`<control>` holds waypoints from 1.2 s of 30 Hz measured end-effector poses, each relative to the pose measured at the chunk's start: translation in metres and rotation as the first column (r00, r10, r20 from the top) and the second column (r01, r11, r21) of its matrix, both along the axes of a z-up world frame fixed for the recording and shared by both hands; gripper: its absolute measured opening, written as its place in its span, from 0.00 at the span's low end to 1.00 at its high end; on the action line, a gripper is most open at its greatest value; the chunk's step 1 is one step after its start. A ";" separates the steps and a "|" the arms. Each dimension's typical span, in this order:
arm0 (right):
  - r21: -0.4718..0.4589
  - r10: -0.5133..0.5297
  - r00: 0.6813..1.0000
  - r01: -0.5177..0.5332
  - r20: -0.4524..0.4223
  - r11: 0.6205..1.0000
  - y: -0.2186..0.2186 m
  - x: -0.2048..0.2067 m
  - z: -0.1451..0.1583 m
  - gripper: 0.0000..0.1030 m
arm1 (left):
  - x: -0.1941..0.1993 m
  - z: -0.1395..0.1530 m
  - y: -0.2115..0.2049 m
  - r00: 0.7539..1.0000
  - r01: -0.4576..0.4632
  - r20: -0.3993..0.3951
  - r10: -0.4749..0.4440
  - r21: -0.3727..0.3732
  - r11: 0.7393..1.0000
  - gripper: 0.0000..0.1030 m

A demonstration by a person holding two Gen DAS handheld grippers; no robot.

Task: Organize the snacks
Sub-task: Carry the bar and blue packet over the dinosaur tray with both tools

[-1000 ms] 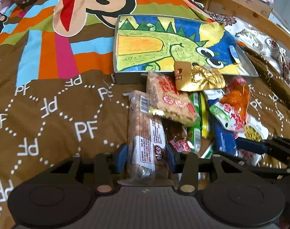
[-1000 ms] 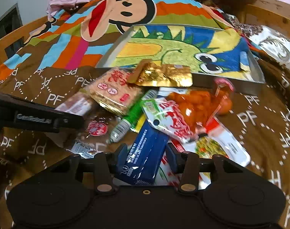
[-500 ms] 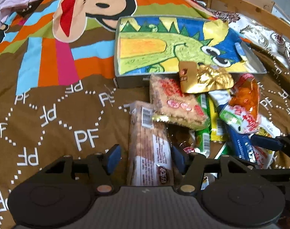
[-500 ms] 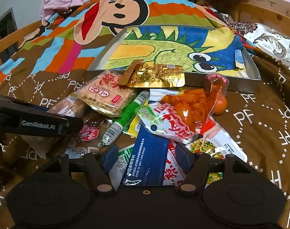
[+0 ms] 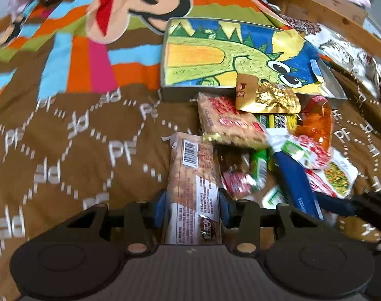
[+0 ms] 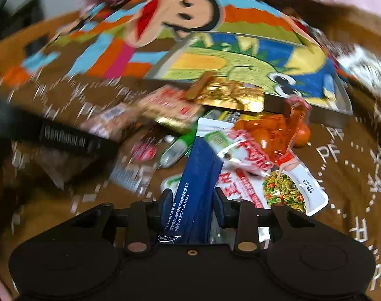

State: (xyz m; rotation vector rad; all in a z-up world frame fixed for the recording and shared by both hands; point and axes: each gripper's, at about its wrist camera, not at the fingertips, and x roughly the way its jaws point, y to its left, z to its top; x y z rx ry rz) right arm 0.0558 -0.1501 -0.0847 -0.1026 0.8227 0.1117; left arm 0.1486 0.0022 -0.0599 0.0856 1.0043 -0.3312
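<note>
A pile of snack packets lies on the brown bedspread in front of a metal tray [image 5: 185,92] lined with a dragon drawing. My left gripper [image 5: 192,203] is shut on a long brown cookie packet [image 5: 193,175] with a barcode. My right gripper [image 6: 191,203] is shut on a long blue packet [image 6: 198,175], also visible in the left wrist view [image 5: 294,185]. A gold foil packet [image 5: 268,97] leans on the tray's front rim. A red-printed cracker pack [image 5: 230,125] and an orange bag [image 5: 318,123] lie behind the held packets.
A white pouch with a vegetable picture [image 6: 291,190], a green tube [image 6: 183,143] and a small red-and-clear packet [image 5: 238,180] lie in the pile. Open bedspread [image 5: 77,150] lies to the left. A wooden bed rail [image 5: 341,25] runs at the back right.
Both grippers opened half a second ago and have now closed again, the left on the brown cookie packet, the right on the blue packet. Both views are blurred with motion.
</note>
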 end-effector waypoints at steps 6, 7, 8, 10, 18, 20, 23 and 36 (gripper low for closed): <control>-0.323 0.179 0.982 -0.151 0.060 0.934 0.032 -0.026 -0.006 0.33 | -0.024 0.011 0.015 0.995 -0.094 -0.034 0.092 -0.084 0.992 0.44; -0.394 0.214 0.974 -0.170 0.070 0.903 0.038 -0.031 -0.009 0.33 | -0.028 0.012 0.016 0.994 -0.106 -0.032 0.104 -0.091 0.990 0.44; -0.456 0.248 0.966 -0.186 0.080 0.871 0.042 -0.036 -0.012 0.33 | -0.031 0.013 0.017 0.993 -0.117 -0.027 0.115 -0.099 0.988 0.44; -0.565 0.313 0.945 -0.206 0.098 0.799 0.049 -0.047 -0.018 0.32 | -0.039 0.018 0.019 0.991 -0.131 0.000 0.132 -0.117 0.984 0.44; -0.660 0.353 0.920 -0.160 0.169 0.734 0.048 -0.053 -0.018 0.32 | -0.057 0.043 0.014 0.980 -0.097 0.152 0.129 -0.200 0.975 0.44; -0.675 0.353 0.918 -0.146 0.179 0.723 0.045 -0.051 -0.017 0.32 | -0.058 0.045 0.010 0.976 -0.077 0.183 0.115 -0.203 0.976 0.44; -0.694 0.356 0.912 -0.124 0.201 0.709 0.044 -0.047 -0.017 0.32 | -0.059 0.044 0.007 0.974 -0.063 0.201 0.107 -0.212 0.975 0.44; -0.653 0.309 0.870 0.019 0.384 0.757 0.030 -0.026 0.006 0.32 | -0.020 0.042 -0.006 0.947 -0.053 0.288 0.140 -0.289 0.956 0.44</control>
